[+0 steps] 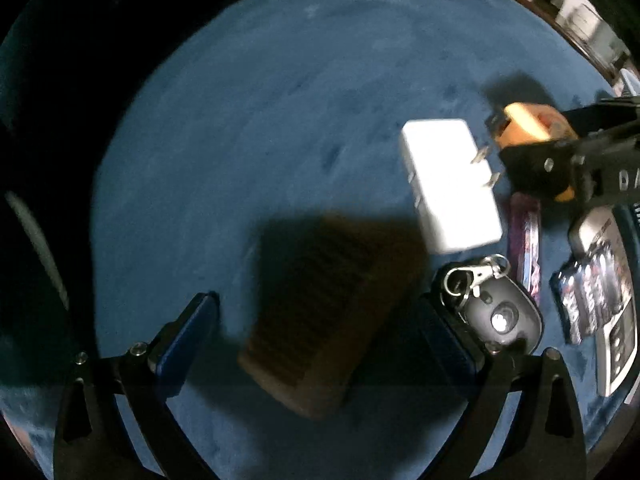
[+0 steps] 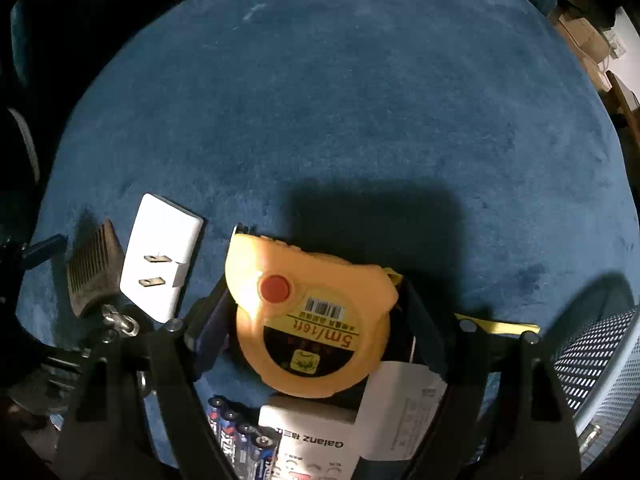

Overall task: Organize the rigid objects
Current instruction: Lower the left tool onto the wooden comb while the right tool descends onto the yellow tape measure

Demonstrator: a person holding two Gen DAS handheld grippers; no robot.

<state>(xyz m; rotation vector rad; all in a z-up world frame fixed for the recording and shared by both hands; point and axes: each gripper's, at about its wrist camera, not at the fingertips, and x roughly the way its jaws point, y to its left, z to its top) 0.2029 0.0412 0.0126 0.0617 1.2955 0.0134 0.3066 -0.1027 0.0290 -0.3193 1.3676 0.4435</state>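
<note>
Right wrist view: the yellow-orange plastic tape measure [image 2: 310, 316] lies flat on the blue plush surface [image 2: 320, 100], directly between the two fingers of the right gripper [image 2: 310, 328]. The jaws stand spread on either side of its case; whether the pads already touch its flanks cannot be told, and no firm pinch is evident. The tape's yellow blade tip projects past the case on the picture's right, so the long axis runs across the jaws. The right gripper is the nearer one.

To the picture's left of the tape measure lie a white rectangular two-prong plug adapter [image 2: 162, 258] and, beyond it, a dark brown wooden comb [image 2: 94, 270]. A pack of blue batteries [image 2: 240, 436] and a white remote control [image 2: 312, 436] lie just below the tape measure.

Legible writing: "5m/16ft" and a barcode on the tape measure label; "Galanz" on the remote control.

Left wrist view: the left gripper [image 1: 316, 332] has its jaws spread, with the comb between them but not pinched. A dark key fob with metal clasp [image 1: 496, 308] lies beside its one finger.
</note>
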